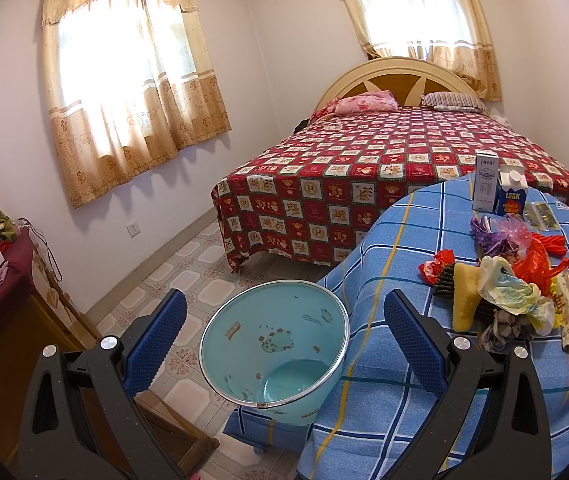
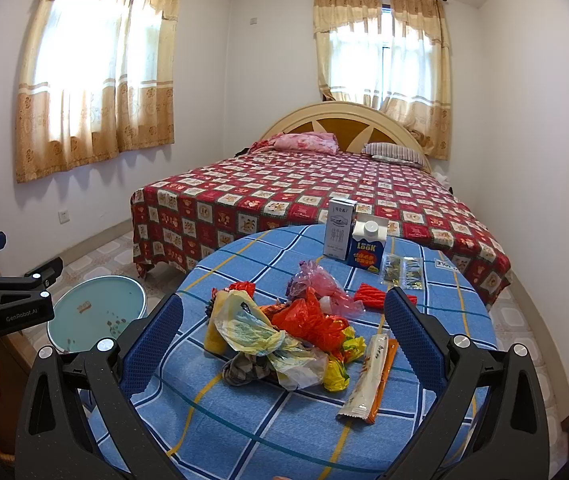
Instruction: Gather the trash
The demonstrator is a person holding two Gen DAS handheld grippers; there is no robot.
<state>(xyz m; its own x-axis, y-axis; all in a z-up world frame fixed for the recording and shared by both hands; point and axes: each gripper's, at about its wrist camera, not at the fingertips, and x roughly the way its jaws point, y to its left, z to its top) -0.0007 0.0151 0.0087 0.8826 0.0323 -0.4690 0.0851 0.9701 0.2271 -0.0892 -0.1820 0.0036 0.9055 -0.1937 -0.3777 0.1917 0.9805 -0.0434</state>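
A heap of trash lies on the round table with a blue checked cloth: plastic bags, red and yellow wrappers, a yellow sponge and a long white wrapper. The heap also shows in the left wrist view. A light blue bin stands on the floor left of the table; it also shows in the right wrist view. My left gripper is open above the bin, empty. My right gripper is open just above the heap, its fingers either side of it, empty.
Two cartons and small packets stand at the table's far side. A bed with a red patterned cover lies behind. A wooden cabinet with a dark red cloth stands at the left. The floor is tiled.
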